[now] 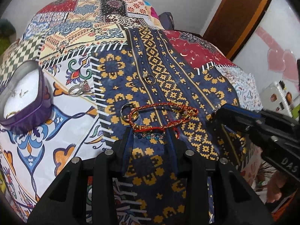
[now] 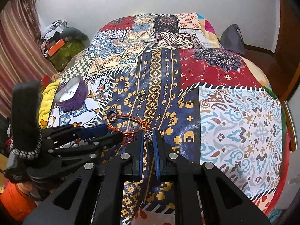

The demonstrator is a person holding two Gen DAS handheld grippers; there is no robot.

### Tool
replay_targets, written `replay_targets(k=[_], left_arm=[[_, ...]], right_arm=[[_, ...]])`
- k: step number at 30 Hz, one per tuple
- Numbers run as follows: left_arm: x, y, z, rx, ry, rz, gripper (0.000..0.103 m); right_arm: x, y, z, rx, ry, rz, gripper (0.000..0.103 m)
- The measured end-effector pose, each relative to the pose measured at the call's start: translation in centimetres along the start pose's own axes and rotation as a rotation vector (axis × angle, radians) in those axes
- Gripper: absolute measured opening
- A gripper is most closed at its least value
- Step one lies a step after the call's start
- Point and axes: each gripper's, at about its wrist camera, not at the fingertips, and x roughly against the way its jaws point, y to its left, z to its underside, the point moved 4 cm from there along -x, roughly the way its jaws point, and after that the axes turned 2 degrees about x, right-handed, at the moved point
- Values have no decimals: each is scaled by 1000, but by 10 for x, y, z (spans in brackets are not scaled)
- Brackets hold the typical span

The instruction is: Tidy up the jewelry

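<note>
A red-and-gold thread bracelet (image 1: 163,112) (image 2: 131,123) lies looped on the blue patch of the bedspread. A dark ring (image 1: 128,110) sits at its left end. Its strand of blue beads (image 1: 150,136) crosses the gap of my left gripper (image 1: 151,131) (image 2: 110,134), whose fingers stand apart just above the cloth. My right gripper (image 2: 148,133) (image 1: 217,114) is shut on a small silver piece (image 2: 149,134) at the bracelet's right end. A gold ring (image 1: 149,78) (image 2: 142,97) and a silver stone ring (image 1: 77,89) lie farther off. The purple tin box (image 1: 44,101) (image 2: 82,91) holds small jewelry.
The patchwork bedspread (image 2: 240,123) covers the whole bed. A grey bag (image 2: 232,37) rests at the far edge. Boxes and clothes (image 2: 60,43) are piled left of the bed. A wooden door frame (image 1: 240,18) and a power strip (image 1: 277,93) stand to the right.
</note>
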Motion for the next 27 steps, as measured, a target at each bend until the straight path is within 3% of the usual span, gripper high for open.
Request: replay_targets(k=[2, 4, 5, 9, 18, 27], left_arm=[[-2, -2, 0, -14, -3, -12, 33], [-3, -3, 0, -15, -6, -10, 22], [-2, -2, 1, -9, -2, 3, 7], [-2, 2, 2, 33, 7, 34, 6], [14, 7, 8, 41, -20, -13, 6], [60, 27, 2, 78, -124, -54, 6]], right_arm=[[2, -2, 0, -2, -6, 4, 9], [4, -5, -1, -10, -10, 10, 9], [5, -8, -1, -17, -12, 13, 9], [12, -16, -1, -36, -24, 27, 9], [31, -25, -5, -55, -65, 50, 9], [47, -12, -16, -29, -112, 40, 9]])
